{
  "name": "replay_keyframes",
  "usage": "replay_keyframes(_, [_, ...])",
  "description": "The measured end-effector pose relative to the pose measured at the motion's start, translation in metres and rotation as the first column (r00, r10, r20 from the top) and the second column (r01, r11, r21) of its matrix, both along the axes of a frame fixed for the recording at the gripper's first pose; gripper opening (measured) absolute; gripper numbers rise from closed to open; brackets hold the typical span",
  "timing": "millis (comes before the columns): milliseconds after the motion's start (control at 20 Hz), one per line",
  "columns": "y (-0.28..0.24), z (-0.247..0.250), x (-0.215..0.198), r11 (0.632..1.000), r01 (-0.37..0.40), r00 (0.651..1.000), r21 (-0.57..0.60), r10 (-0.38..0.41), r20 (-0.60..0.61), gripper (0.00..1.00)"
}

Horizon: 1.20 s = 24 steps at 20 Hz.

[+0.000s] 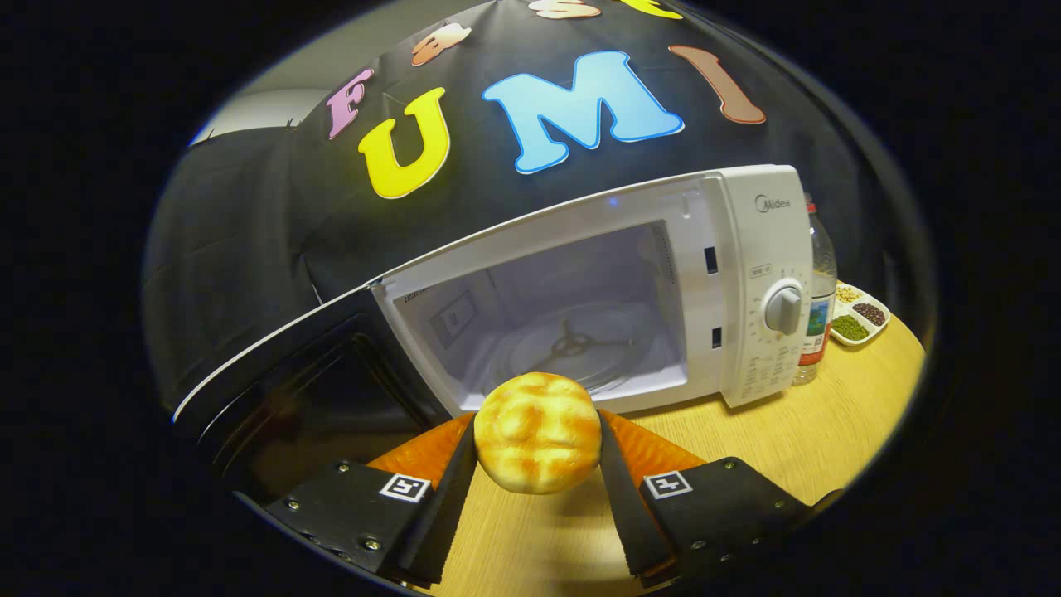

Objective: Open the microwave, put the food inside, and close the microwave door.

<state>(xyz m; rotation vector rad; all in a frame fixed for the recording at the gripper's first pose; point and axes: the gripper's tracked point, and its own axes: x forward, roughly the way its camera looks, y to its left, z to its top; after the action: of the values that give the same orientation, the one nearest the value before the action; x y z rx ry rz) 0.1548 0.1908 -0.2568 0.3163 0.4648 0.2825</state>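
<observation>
A round golden bread bun (537, 432) sits between my fingers, and my gripper (537, 435) is shut on it, holding it above the wooden table (771, 439). Just beyond the bun stands a white microwave (746, 249) with its dark door (282, 365) swung wide open to the left. Its pale cavity is bare, with the glass turntable (572, 344) resting on the floor inside. The bun hangs right in front of the cavity's lower lip. A round dial (783, 308) sits on the control panel at the right.
A clear plastic water bottle (819, 290) stands right of the microwave. Behind it lies a small divided dish (860, 319) with beans and seeds. The open door blocks the space at the left; bare tabletop stretches to the right of my fingers.
</observation>
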Motion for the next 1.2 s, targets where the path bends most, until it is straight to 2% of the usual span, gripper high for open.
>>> replay_keyframes(600, [0.021, -0.015, 0.090, 0.998, 0.064, 0.996, 0.007, -0.065, 0.055, 0.79])
replay_keyframes(1000, [0.023, -0.041, 0.131, 0.988, 0.153, 0.987, 0.033, -0.154, 0.043, 0.79])
replay_keyframes(1200, [0.024, -0.056, 0.138, 0.987, 0.162, 0.986, 0.014, -0.163, 0.023, 0.82])
